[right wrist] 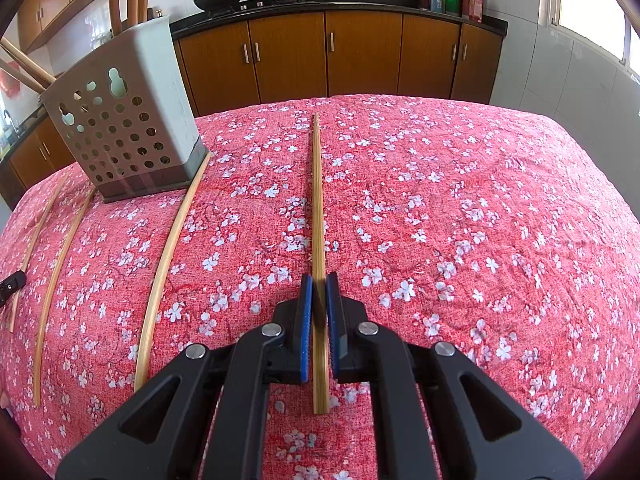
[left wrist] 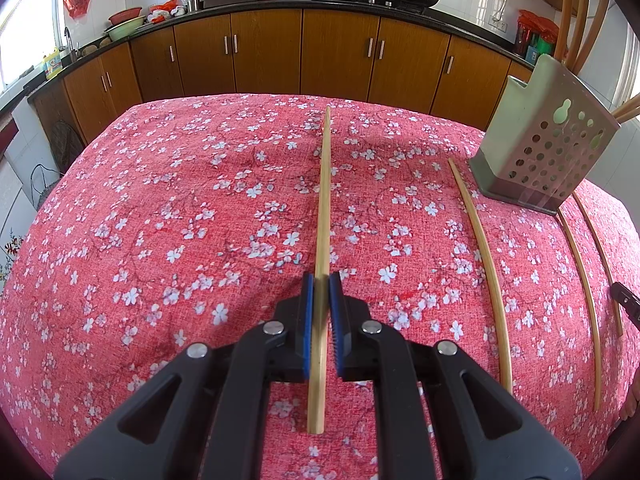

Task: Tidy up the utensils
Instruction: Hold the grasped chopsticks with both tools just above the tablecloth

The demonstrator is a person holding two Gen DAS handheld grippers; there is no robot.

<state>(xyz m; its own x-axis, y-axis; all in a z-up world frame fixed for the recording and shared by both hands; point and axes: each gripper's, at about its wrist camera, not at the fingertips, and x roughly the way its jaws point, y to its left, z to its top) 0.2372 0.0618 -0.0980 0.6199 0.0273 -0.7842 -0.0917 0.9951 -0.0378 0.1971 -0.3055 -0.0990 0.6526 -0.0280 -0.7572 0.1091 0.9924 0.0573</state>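
Observation:
My left gripper (left wrist: 321, 280) is shut on a bamboo chopstick (left wrist: 325, 200) that points straight ahead over the red floral tablecloth. My right gripper (right wrist: 319, 278) is shut on another bamboo chopstick (right wrist: 318, 200), also pointing ahead. A grey perforated utensil holder (left wrist: 540, 136) stands at the right in the left wrist view and at the left in the right wrist view (right wrist: 124, 120), with chopsticks standing in it. Three loose chopsticks lie on the cloth beside it: one nearest (right wrist: 168, 272), and two further out (right wrist: 56, 280) (right wrist: 32, 240).
The table has a red floral cloth (left wrist: 180, 220) and drops off at its far edge. Wooden kitchen cabinets (left wrist: 304, 52) with a dark counter, woks and bowls stand behind. The tip of the other gripper shows at the frame edge (left wrist: 626, 300).

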